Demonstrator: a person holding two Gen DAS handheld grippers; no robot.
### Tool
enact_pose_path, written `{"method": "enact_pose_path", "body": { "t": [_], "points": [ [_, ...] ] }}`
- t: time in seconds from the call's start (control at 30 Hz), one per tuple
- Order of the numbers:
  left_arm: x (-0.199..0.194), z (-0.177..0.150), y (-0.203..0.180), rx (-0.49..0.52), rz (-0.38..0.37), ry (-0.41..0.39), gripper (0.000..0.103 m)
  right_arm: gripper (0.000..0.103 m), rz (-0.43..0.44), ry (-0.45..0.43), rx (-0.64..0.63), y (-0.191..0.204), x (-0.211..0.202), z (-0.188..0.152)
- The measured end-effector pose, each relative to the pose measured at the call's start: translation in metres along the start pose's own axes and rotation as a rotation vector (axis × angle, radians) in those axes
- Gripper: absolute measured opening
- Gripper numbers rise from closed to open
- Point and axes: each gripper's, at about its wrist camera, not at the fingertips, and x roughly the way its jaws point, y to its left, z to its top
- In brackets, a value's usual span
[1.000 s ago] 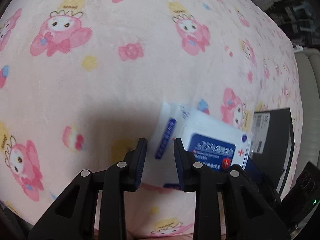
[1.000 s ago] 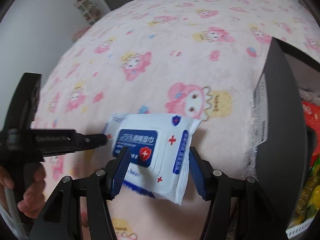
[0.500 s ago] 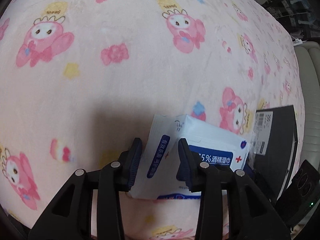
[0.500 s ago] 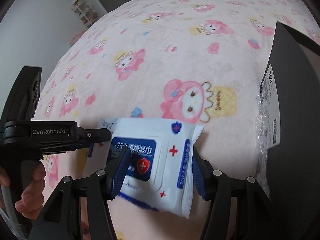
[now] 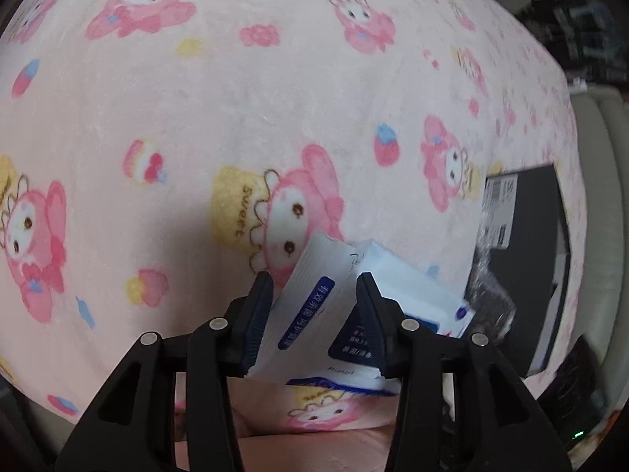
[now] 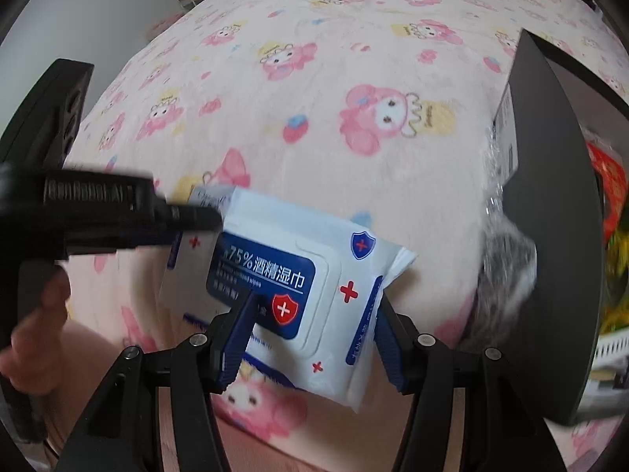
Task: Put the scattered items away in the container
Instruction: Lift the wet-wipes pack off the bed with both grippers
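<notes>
Wet wipes pack (image 6: 298, 287), white with a dark blue label and red crosses, is hanging above the pink cartoon-print blanket (image 6: 354, 78), gripped from two sides at once. At the far left of the right wrist view, a person's hand (image 6: 35, 338) is holding the handle of the left tongs (image 6: 212, 218), whose tip is reaching in to the pack's left end. In the left wrist view those left tongs (image 5: 314, 310) are standing narrowly apart, pinching the flat sealed end of the pack (image 5: 314, 306) between both fingers (image 5: 257, 314). Moving rightward, the right tongs (image 6: 314, 338) are standing wider, their blue-padded fingers (image 6: 240, 334) bracketing the pack's body, one over the label's lower edge and the other against the pack's right side. Further right, crinkled clear plastic film (image 6: 507, 259) is lying just beside the wall of a black container (image 6: 550, 236), which is sitting on the blanket. Inside it, at the right edge, red and yellow packaging (image 6: 613, 212) is showing, though too blurred to identify.
</notes>
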Motion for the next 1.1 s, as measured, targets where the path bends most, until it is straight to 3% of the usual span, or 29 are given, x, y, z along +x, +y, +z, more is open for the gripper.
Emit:
{"method": "enact_pose_path", "body": {
  "t": [0.2, 0.3, 0.4, 0.53, 0.63, 0.73, 0.9, 0.97, 1.1],
  "points": [
    [0.028, 0.007, -0.007, -0.03, 0.054, 0.094, 0.046, 0.055, -0.029, 0.001, -0.005, 0.0, 0.008, -0.004],
    [0.036, 0.01, -0.012, -0.017, 0.1, 0.102, 0.05, 0.057, -0.031, -0.002, -0.006, -0.001, 0.01, -0.005],
    [0.042, 0.01, -0.016, -0.01, 0.082, 0.133, 0.051, 0.062, -0.03, -0.005, -0.013, -0.001, 0.006, -0.01],
    [0.04, -0.004, -0.036, 0.109, 0.031, 0.191, 0.051, 0.061, -0.03, -0.008, -0.022, -0.001, 0.002, -0.017],
    [0.04, -0.024, -0.056, 0.226, 0.04, 0.215, 0.051, 0.058, -0.029, -0.011, -0.028, -0.001, -0.002, -0.022],
    [0.036, -0.035, -0.062, 0.254, 0.05, 0.192, 0.051, 0.058, -0.062, -0.004, -0.021, -0.007, -0.007, -0.032],
    [0.036, -0.024, -0.054, 0.184, 0.105, 0.139, 0.051, 0.059, -0.008, 0.01, 0.08, -0.028, -0.004, -0.037],
    [0.042, -0.021, -0.056, 0.191, 0.109, 0.158, 0.051, 0.06, -0.008, 0.007, 0.083, -0.028, -0.001, -0.038],
    [0.03, -0.025, -0.06, 0.219, 0.056, 0.14, 0.05, 0.06, 0.02, -0.012, 0.083, -0.028, -0.009, -0.041]
  ]
}}
